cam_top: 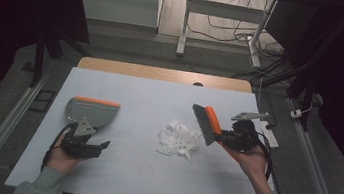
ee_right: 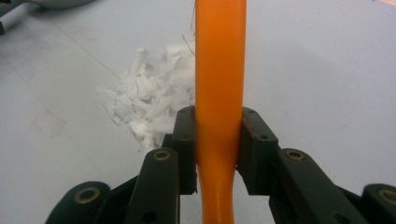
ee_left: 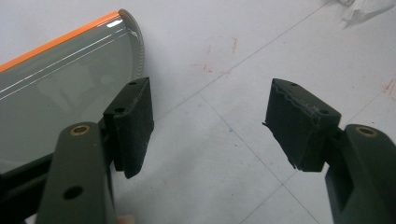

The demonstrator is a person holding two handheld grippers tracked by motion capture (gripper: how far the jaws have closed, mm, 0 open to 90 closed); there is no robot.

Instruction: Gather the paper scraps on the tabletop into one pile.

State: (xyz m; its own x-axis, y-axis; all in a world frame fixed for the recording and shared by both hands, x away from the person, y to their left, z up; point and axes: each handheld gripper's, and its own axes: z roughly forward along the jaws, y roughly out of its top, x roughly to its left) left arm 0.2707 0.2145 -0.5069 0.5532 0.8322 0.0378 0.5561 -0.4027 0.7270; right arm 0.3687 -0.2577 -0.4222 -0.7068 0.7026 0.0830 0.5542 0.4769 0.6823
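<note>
A grey dustpan point(cam_top: 91, 110) with an orange front edge lies flat on the left of the white table top point(cam_top: 130, 167). My left gripper point(cam_top: 95, 142) rests just in front of it, open with nothing between its jaws. In the left gripper view the dustpan point(ee_left: 60, 84) lies beside the left pad, and my left gripper point(ee_left: 215, 126) shows bare table in its gap. My right gripper point(cam_top: 228, 135) is shut on the orange handle of a brush point(cam_top: 206, 124), held above the table right of a pile of white paper scraps point(cam_top: 178, 139). The right gripper view shows my right gripper point(ee_right: 219, 140) clamped on the brush handle point(ee_right: 219, 70), scraps point(ee_right: 149, 102) to its left.
A wooden strip point(cam_top: 163, 73) runs along the table's far edge. Metal rails point(cam_top: 10, 121) flank the table on both sides. Desk legs and cables point(cam_top: 248, 36) stand on the floor beyond. Faint red marks point(ee_left: 219, 56) dot the table surface.
</note>
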